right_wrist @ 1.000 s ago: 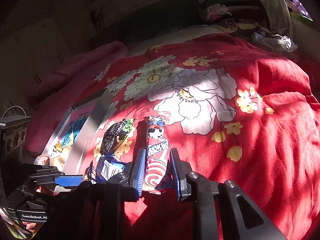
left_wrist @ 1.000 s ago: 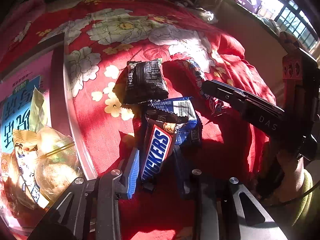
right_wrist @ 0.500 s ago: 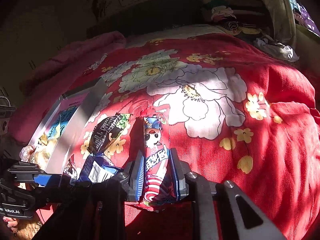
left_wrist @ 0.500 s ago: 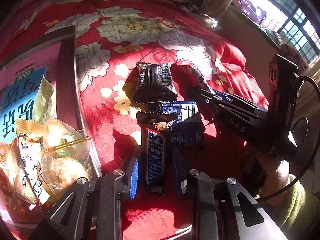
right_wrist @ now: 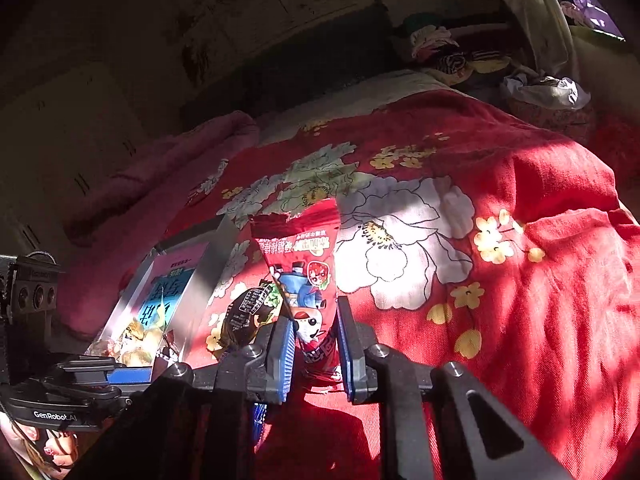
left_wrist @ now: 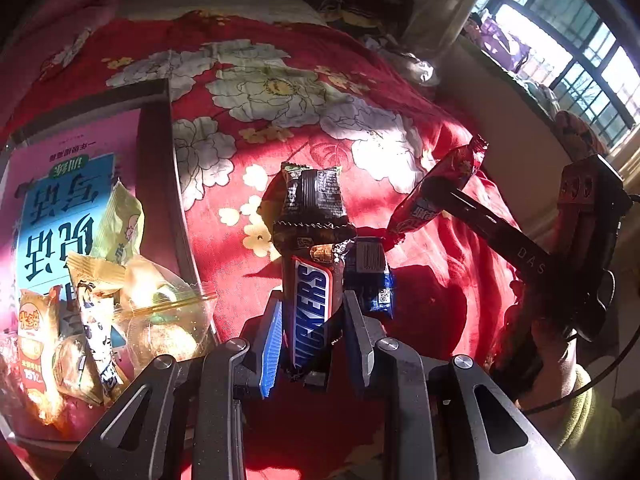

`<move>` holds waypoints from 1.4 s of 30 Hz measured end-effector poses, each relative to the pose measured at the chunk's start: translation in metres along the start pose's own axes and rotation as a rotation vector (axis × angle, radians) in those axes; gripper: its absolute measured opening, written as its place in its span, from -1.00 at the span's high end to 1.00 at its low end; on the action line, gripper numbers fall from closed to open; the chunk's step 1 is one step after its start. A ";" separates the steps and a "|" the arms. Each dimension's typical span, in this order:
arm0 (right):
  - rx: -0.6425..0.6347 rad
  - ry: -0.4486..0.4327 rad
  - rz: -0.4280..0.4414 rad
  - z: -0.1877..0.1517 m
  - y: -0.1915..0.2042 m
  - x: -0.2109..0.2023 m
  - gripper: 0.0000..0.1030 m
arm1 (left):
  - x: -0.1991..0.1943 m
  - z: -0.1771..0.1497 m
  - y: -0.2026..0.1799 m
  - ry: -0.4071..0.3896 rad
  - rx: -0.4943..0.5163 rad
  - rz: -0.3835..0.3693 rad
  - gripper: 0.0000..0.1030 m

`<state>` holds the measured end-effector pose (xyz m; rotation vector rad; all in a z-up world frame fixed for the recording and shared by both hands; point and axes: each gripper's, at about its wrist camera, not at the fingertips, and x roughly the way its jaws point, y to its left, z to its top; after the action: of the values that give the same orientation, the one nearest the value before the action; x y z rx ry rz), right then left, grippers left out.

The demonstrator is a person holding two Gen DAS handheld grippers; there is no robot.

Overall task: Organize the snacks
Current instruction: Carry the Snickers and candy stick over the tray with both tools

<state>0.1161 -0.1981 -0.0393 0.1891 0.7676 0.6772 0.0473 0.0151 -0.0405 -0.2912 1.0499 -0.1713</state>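
Holding one snack in each gripper, I have both clear of the red flowered bedspread [right_wrist: 540, 280] so they can go to the tray without dragging on the cloth. My left gripper [left_wrist: 314, 340] is clamped on the lower end of the Snickers bar [left_wrist: 314, 308], which stands upright between the pads; gripping it low keeps the long wrapper from sagging. My right gripper [right_wrist: 316, 354] is pinched tight on the bottom of the red cartoon packet [right_wrist: 302, 268], its flared top pointing away from me. On the bedspread a black packet [left_wrist: 316, 196] and a small blue packet [left_wrist: 370, 276] lie just beyond the Snickers bar, not yet collected. The metal tray [left_wrist: 158, 168] sits to my left and already holds several yellow and clear-wrapped snacks [left_wrist: 120, 300], so I judge that is where these two belong.
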 end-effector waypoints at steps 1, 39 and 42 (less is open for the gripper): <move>-0.007 -0.005 0.004 0.001 0.003 -0.003 0.62 | -0.003 0.000 0.000 -0.006 0.000 0.001 0.44; -0.223 0.000 0.135 -0.008 0.128 -0.034 0.62 | -0.120 -0.011 0.075 -0.232 -0.170 0.063 0.44; -0.235 0.011 0.147 -0.010 0.137 -0.032 0.62 | -0.128 -0.015 0.090 -0.246 -0.200 0.078 0.44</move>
<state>0.0242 -0.1131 0.0258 0.0274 0.6823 0.9023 -0.0283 0.1337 0.0293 -0.4397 0.8332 0.0405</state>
